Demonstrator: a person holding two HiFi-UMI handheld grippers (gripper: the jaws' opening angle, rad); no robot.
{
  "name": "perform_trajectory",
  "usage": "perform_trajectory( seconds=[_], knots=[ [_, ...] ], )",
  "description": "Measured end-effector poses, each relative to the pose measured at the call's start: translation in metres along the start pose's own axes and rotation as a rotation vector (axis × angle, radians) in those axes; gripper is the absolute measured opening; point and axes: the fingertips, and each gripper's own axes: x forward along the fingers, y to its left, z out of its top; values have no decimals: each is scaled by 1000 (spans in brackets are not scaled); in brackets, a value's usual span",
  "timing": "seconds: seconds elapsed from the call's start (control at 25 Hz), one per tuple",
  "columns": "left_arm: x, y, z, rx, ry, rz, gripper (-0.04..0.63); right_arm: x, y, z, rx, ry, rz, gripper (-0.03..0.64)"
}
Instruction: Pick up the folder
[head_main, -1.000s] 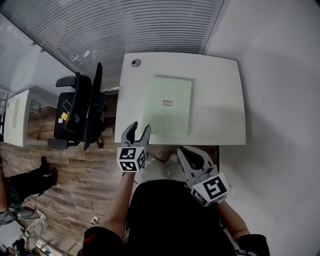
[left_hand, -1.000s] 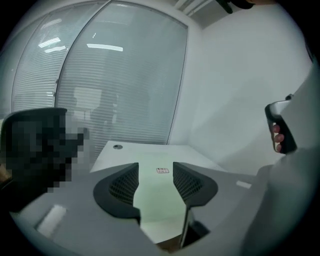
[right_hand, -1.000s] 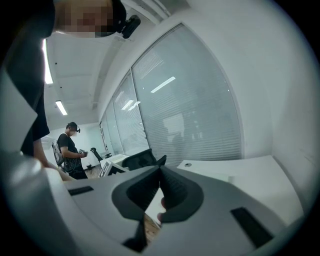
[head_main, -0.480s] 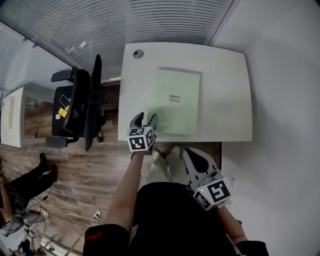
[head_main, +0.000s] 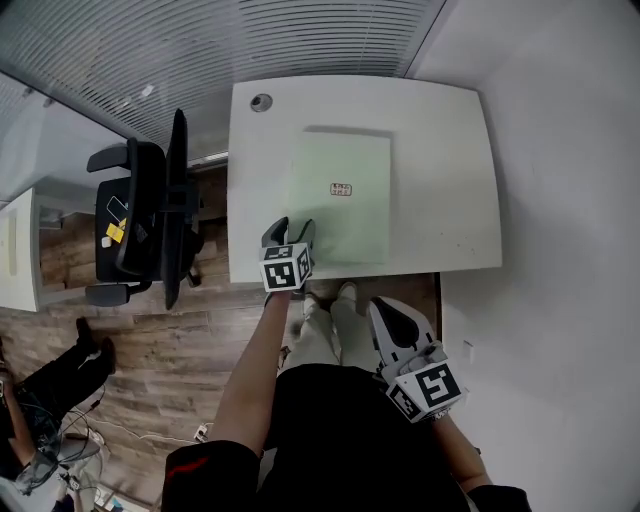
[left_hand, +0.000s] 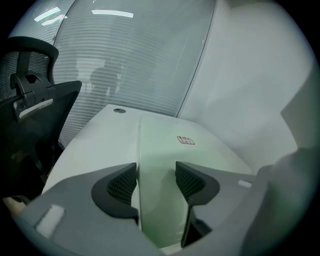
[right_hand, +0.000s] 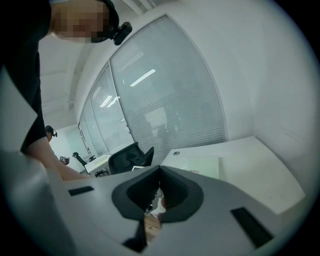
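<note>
A pale green folder (head_main: 338, 195) with a small label (head_main: 341, 189) lies flat on the white desk (head_main: 440, 150). My left gripper (head_main: 290, 232) hovers at the folder's near left corner. Its jaws have just been opening and stand open. In the left gripper view the folder (left_hand: 165, 150) shows in the gap of the left gripper (left_hand: 156, 182), its left edge running beside the left jaw, and the pads are not pressing on it. My right gripper (head_main: 385, 315) is shut and empty, held off the desk's near edge. In the right gripper view the folder (right_hand: 200, 165) lies far beyond the right gripper (right_hand: 159, 192).
A black office chair (head_main: 150, 215) stands just left of the desk. A round cable grommet (head_main: 261, 102) sits in the desk's far left corner. A white wall runs along the desk's right side, and a blinded glass partition stands behind it. Another desk (head_main: 15, 250) shows at far left.
My left gripper has dropped and moved forward, from before the desk's near edge to the folder's near left corner. The right gripper has stayed almost still, shut.
</note>
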Motion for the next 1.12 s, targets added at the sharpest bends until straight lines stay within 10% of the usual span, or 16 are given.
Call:
perform_trajectory(
  seconds=[1.12],
  knots=[
    [-48, -3, -43, 38, 37, -14, 227, 4, -4, -37, 7, 91, 33, 0]
  ],
)
